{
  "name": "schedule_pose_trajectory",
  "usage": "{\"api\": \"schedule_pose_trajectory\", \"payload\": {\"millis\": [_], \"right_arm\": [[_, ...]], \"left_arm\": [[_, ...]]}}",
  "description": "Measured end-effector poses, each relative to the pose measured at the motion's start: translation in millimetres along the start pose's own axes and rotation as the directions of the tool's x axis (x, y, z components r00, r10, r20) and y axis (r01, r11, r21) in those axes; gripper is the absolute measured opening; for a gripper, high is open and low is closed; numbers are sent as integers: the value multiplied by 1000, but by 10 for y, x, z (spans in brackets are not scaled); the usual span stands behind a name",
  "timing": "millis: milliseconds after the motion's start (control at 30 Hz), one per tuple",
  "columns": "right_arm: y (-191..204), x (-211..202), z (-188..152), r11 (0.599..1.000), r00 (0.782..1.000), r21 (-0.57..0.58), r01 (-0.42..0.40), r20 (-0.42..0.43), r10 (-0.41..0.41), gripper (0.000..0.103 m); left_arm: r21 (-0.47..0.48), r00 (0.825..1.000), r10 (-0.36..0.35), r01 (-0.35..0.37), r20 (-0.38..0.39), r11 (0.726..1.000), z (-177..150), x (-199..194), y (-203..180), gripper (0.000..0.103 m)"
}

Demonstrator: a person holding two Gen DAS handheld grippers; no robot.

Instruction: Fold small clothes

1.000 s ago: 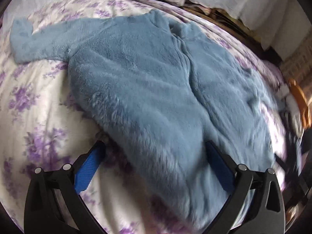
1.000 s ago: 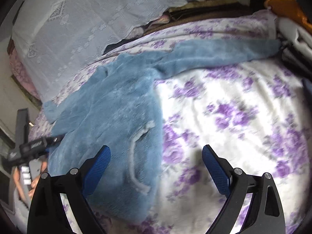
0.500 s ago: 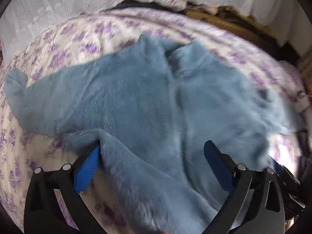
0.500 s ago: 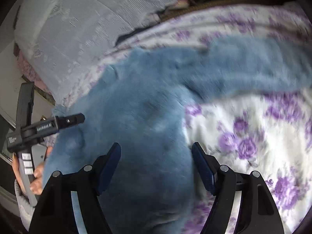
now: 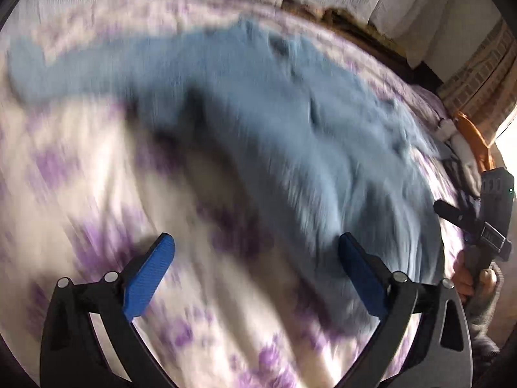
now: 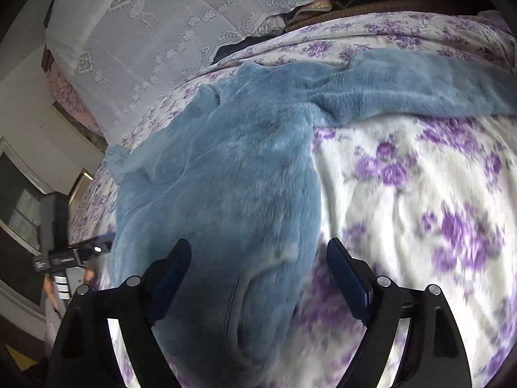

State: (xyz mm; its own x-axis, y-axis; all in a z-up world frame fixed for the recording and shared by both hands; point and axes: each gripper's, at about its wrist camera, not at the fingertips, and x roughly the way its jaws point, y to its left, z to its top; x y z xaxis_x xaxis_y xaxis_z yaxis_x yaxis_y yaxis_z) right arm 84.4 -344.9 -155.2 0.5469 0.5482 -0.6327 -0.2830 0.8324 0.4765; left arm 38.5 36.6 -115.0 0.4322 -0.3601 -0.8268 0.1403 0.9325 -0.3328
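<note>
White bedding printed with purple flowers (image 6: 420,194) covers the bed and fills both wrist views. Nearest in the right wrist view, the right gripper (image 6: 258,268) stands with its blue-padded jaws wide apart; they have just been opening, and the hem of the blue fleece jacket (image 6: 232,177) lies between them without either pad pressing on it. The jacket spreads away from there across the bedding, front side up, with a pale seam line near the hem, its collar toward the far edge of the bed and one sleeve (image 6: 420,87) stretched out to the right. In the left wrist view, heavily blurred, the left gripper (image 5: 255,258) also has its jaws spread wide over bare flowered bedding, with only the jacket's edge near its right pad; nothing is clamped. Farther off there, the jacket's other sleeve (image 5: 80,68) reaches left. At that view's right edge a hand (image 5: 468,278) holds the other gripper's handle. Beyond the bed, white lace fabric (image 6: 155,32) hangs across the background.
</note>
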Motion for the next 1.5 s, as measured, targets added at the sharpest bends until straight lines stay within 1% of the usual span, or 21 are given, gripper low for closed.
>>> {"api": "schedule_pose_trajectory", "payload": {"millis": [67, 133, 233, 300, 333, 367, 433, 467, 533, 633, 700, 833, 967, 1067, 1133, 1200, 1300, 1333, 1433, 1467, 1500], "right_arm": [[26, -26, -122, 1000, 1000, 0, -10, 1, 10, 88], [53, -65, -241, 1000, 1000, -2, -20, 8, 20, 89], [130, -60, -296, 998, 998, -4, -66, 9, 66, 90], [192, -10, -256, 994, 993, 7, -114, -12, 114, 77], [223, 54, -170, 989, 989, 33, -146, -32, 147, 56], [225, 91, -73, 985, 985, 52, -167, -40, 169, 37], [182, 146, 198, 979, 982, 84, -185, -11, 187, 29], [151, 161, 291, 982, 986, 93, -167, 13, 167, 27], [-33, 213, 519, 981, 989, 135, -136, 81, 126, 27], [-330, 356, 589, 952, 977, 225, -209, 83, 195, 23], [-396, 393, 568, 937, 966, 240, -256, 89, 241, 23], [-369, 354, 573, 939, 969, 241, -246, 88, 231, 23], [-446, 353, 554, 922, 963, 277, -270, 90, 255, 23], [-447, 379, 553, 927, 966, 271, -260, 89, 245, 23], [-452, 375, 552, 926, 966, 273, -259, 90, 243, 23], [-459, 368, 541, 924, 964, 278, -264, 91, 248, 23], [-450, 370, 526, 924, 965, 279, -262, 93, 246, 23], [-443, 370, 525, 926, 966, 275, -259, 93, 242, 23], [-437, 367, 520, 928, 966, 270, -259, 99, 240, 23], [-439, 371, 515, 926, 965, 271, -261, 101, 243, 23], [-448, 372, 511, 924, 964, 273, -266, 103, 247, 23]], "left_arm": [[29, 1000, 12, -13, 15, 999, 14, 2, -77, 98], [64, 999, -21, 20, 26, 998, 71, 12, -203, 95], [140, 999, -37, 36, 5, 990, 251, 63, -516, 68], [178, 999, 8, -13, 34, 984, 461, 44, -766, 68], [191, 998, 40, -48, 46, 980, 628, 57, -894, 70], [198, 998, 47, -55, 45, 979, 713, 72, -947, 77], [163, 997, 68, -71, 27, 984, 1052, 144, -1023, 80], [135, 997, 71, -71, 8, 988, 1161, 194, -1004, 80], [75, 998, 51, -49, -25, 996, 1270, 253, -902, 80], [19, 1000, 12, -12, -10, 1000, 1173, 164, -683, 85], [3, 1000, -10, 10, -1, 1000, 1034, 50, -528, 86], [-36, 998, -68, 69, 15, 997, 671, -82, -282, 88], [-57, 996, -86, 86, -3, 995, 285, 43, -171, 88], [-119, 993, -115, 118, 36, 986, 133, 17, -12, 88], [-124, 992, -97, 107, 79, 987, 86, -92, 56, 88], [-109, 993, -44, 56, 109, 992, 36, -187, 105, 88], [-113, 990, 53, -38, 132, 993, 149, -172, 216, 88], [-113, 991, 46, -32, 122, 993, 252, -113, 227, 88], [-103, 995, -25, 35, 100, 994, 537, 115, 206, 87], [-86, 991, -76, 86, 112, 993, 617, 150, 134, 86], [-78, 986, -114, 124, 118, 989, 644, 152, 86, 80]]}}
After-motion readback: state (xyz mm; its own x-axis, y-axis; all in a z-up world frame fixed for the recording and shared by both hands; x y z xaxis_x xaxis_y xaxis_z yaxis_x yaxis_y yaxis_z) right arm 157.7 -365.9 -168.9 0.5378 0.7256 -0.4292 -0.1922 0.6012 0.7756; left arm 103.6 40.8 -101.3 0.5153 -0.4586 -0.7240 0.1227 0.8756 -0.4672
